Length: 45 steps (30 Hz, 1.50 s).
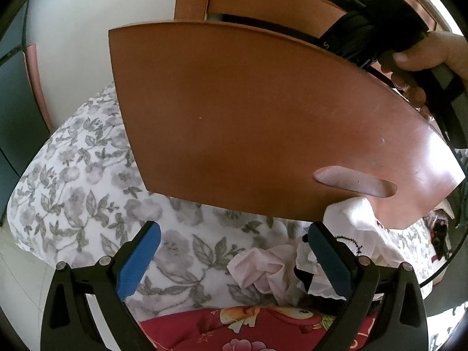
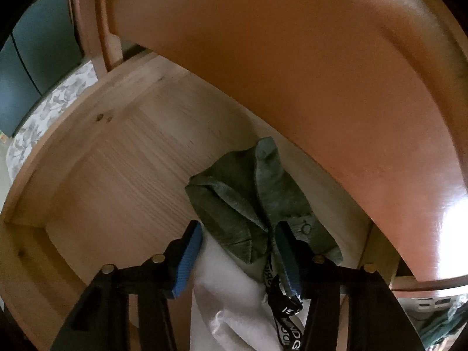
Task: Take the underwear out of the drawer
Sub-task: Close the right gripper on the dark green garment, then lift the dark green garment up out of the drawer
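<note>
- Two blue-padded grippers are seen.
- Right gripper (image 2: 238,259) is lowered into the pale wooden drawer (image 2: 117,175); its half-closed jaws straddle crumpled grey-green underwear (image 2: 248,196), contact unclear.
- Left gripper (image 1: 234,263) is held wide above the floral bedsheet (image 1: 73,190), empty.

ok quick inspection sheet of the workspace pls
surface: pale wooden drawer floor, mostly bare
job's things: grey-green underwear and a white garment lie in the drawer, with a black lettered waistband
clutter: pink and white garments heaped on the floral bedsheet
grippers: right gripper straddles the underwear, pads not clearly pressing; left gripper open, empty
cables: nothing seen
surroundings: brown drawer front with a handle slot, red patterned fabric
</note>
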Each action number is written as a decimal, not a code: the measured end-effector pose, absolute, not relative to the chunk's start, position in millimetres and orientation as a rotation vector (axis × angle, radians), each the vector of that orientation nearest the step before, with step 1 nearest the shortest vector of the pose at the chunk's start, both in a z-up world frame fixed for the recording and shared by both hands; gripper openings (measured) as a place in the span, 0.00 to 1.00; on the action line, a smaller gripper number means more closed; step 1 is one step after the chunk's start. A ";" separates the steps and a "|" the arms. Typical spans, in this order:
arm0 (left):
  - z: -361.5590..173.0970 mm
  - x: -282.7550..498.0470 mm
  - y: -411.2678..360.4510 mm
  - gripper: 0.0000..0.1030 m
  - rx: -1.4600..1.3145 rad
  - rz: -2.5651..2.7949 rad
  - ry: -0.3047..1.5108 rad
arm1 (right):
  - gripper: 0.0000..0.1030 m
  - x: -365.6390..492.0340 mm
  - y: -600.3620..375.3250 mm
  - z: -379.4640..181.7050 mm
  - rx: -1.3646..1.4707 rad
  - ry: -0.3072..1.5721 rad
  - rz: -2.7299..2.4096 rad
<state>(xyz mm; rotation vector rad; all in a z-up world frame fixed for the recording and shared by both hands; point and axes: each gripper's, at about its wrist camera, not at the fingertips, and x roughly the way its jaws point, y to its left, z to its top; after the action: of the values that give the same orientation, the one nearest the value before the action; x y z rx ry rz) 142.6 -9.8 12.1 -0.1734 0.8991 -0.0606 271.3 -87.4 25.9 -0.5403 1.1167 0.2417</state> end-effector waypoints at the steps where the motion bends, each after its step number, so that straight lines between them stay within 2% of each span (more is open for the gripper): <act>1: 12.0 142.7 -9.9 0.98 -0.175 -0.061 0.901 | 0.52 271.7 -86.7 25.4 -0.545 1.118 0.242; 5: 11.3 143.0 -9.7 0.98 -0.176 -0.061 0.903 | 0.48 272.1 -84.6 23.5 -0.561 1.124 0.237; 13: 10.7 143.0 -9.6 0.98 -0.179 -0.062 0.906 | 0.31 273.1 -75.8 15.2 -0.559 1.135 0.239; 15: 10.1 143.3 -9.3 0.98 -0.181 -0.063 0.908 | 0.21 274.6 -75.1 16.5 -0.549 1.129 0.244; 19: 9.2 143.8 -9.1 0.98 -0.185 -0.064 0.913 | 0.09 271.2 -79.5 20.1 -0.528 1.123 0.260; 45: 11.2 142.6 -9.8 0.98 -0.176 -0.056 0.912 | 0.06 250.4 -126.5 60.9 -0.314 1.024 0.215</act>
<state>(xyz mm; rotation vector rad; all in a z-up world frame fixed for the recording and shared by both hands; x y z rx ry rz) 142.6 -9.8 11.2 -0.1761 0.9121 -0.0555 250.4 -126.5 60.9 -0.3141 1.0243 0.2151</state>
